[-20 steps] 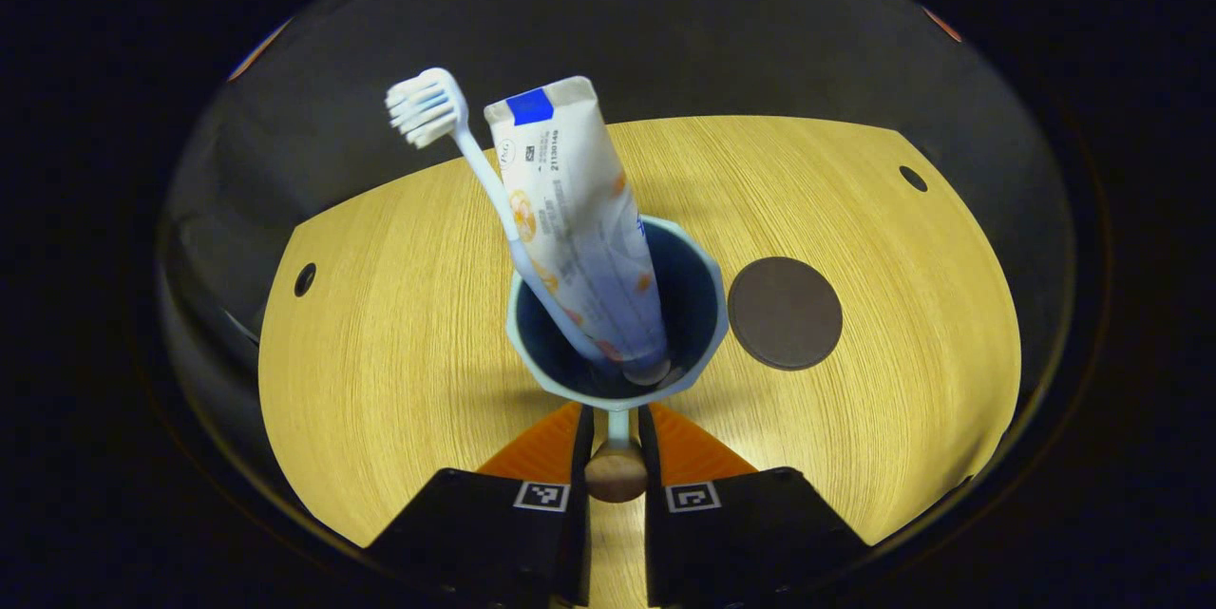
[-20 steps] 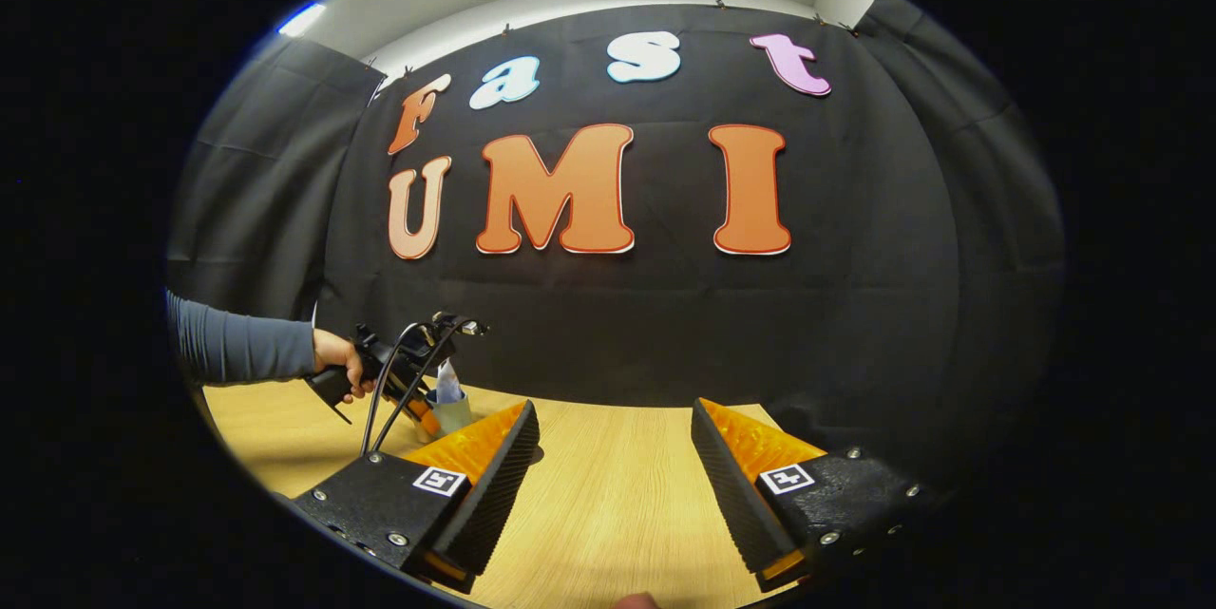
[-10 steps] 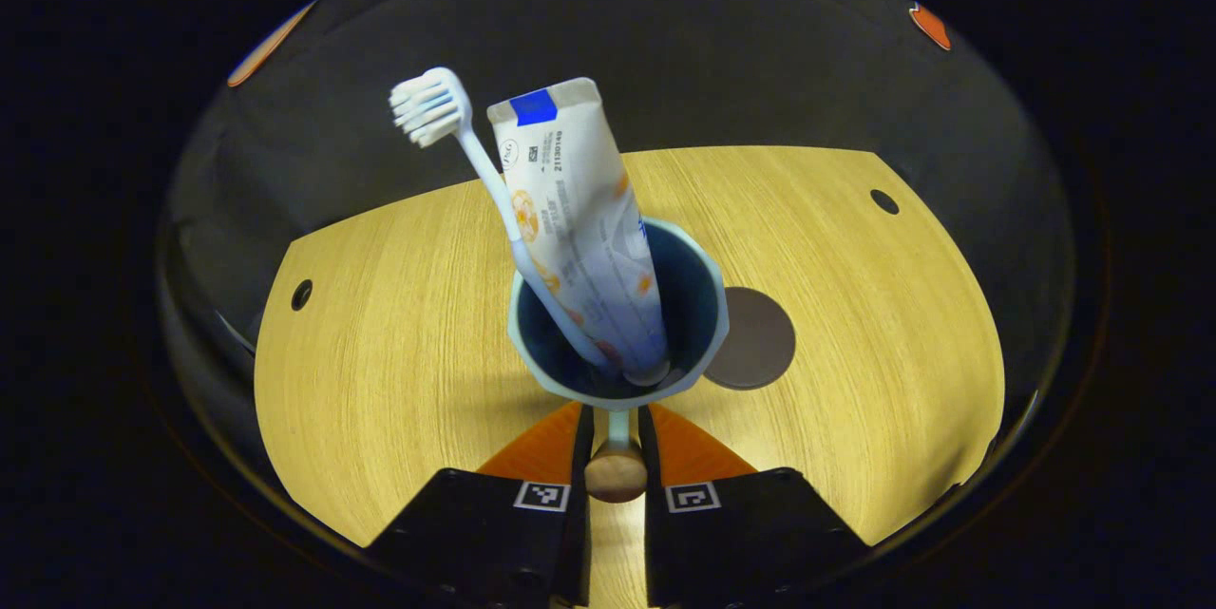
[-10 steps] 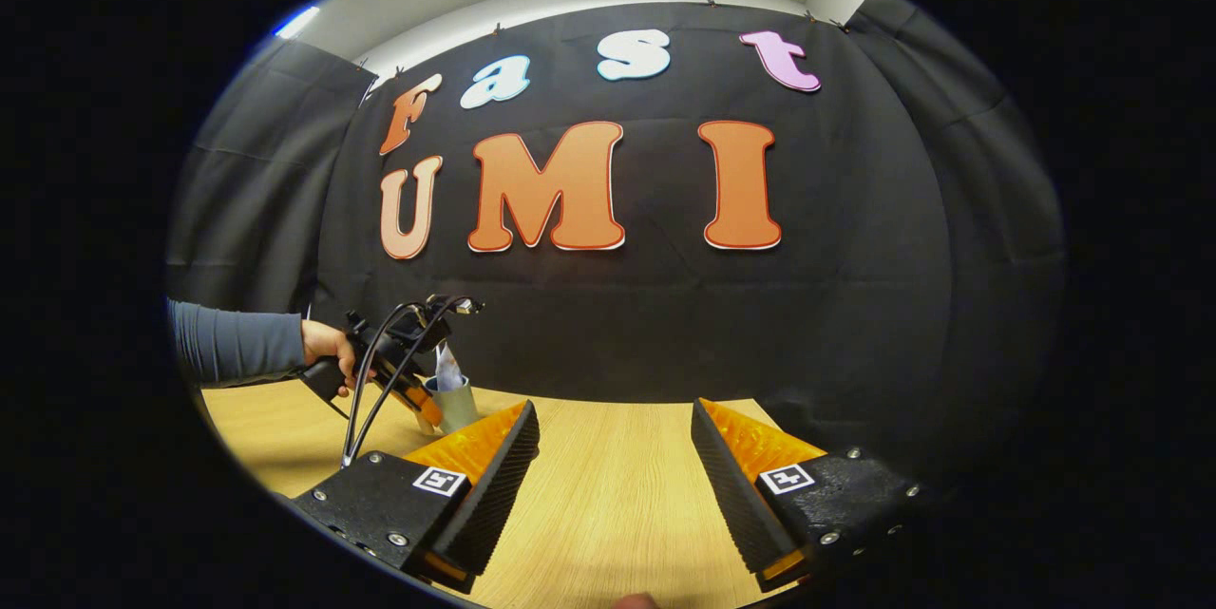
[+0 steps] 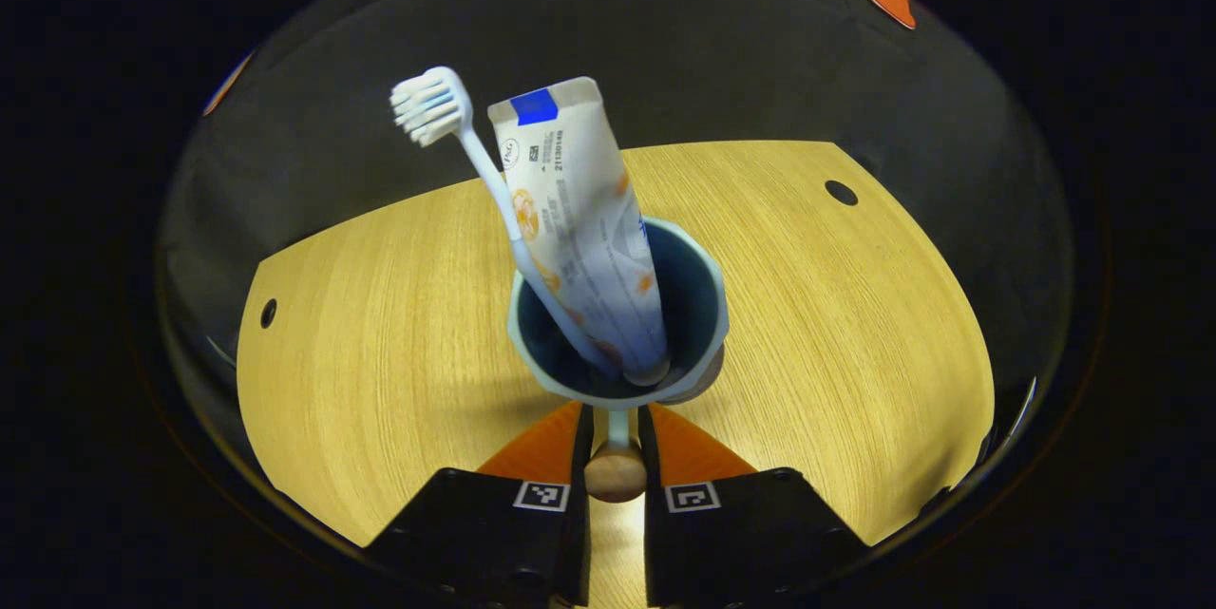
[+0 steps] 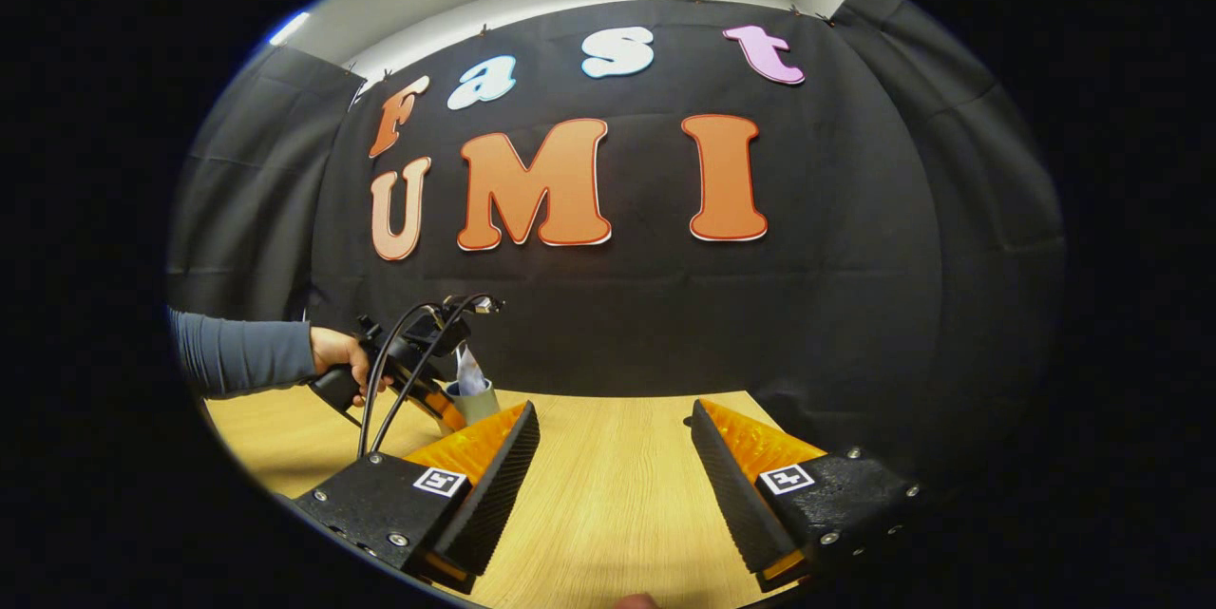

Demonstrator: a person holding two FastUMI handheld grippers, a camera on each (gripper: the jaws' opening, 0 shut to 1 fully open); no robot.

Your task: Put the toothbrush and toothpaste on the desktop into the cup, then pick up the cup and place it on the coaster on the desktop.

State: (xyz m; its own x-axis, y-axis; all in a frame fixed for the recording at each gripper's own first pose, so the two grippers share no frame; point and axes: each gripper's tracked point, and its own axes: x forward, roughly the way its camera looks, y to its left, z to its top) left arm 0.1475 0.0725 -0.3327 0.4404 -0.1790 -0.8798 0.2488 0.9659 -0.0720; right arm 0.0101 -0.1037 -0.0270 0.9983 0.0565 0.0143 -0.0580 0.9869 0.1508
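Note:
A pale cup (image 5: 617, 314) with a dark inside holds a white toothbrush (image 5: 456, 139), bristles up, and a white toothpaste tube (image 5: 570, 210), both leaning left. My left gripper (image 5: 616, 419) is shut on the cup's handle (image 5: 616, 474), which ends in a wooden knob. Just a sliver of the dark round coaster (image 5: 708, 379) peeks out under the cup's right side. Whether the cup touches it I cannot tell. My right gripper (image 6: 616, 457) stands open over the table, nothing between its fingers. Far to its left are the cup (image 6: 478, 399) and the left gripper (image 6: 418, 367) held by a hand (image 6: 337, 357).
The wooden table (image 5: 380, 324) has small round holes near its far corners (image 5: 840, 192) (image 5: 269, 313). Black cloth walls stand close behind the table's far edge. A sleeved arm (image 6: 247, 352) reaches in from the left in the right gripper view.
My left gripper has carried the cup to the right, over the coaster, which went from fully in sight to nearly hidden beneath it. The right gripper has barely moved.

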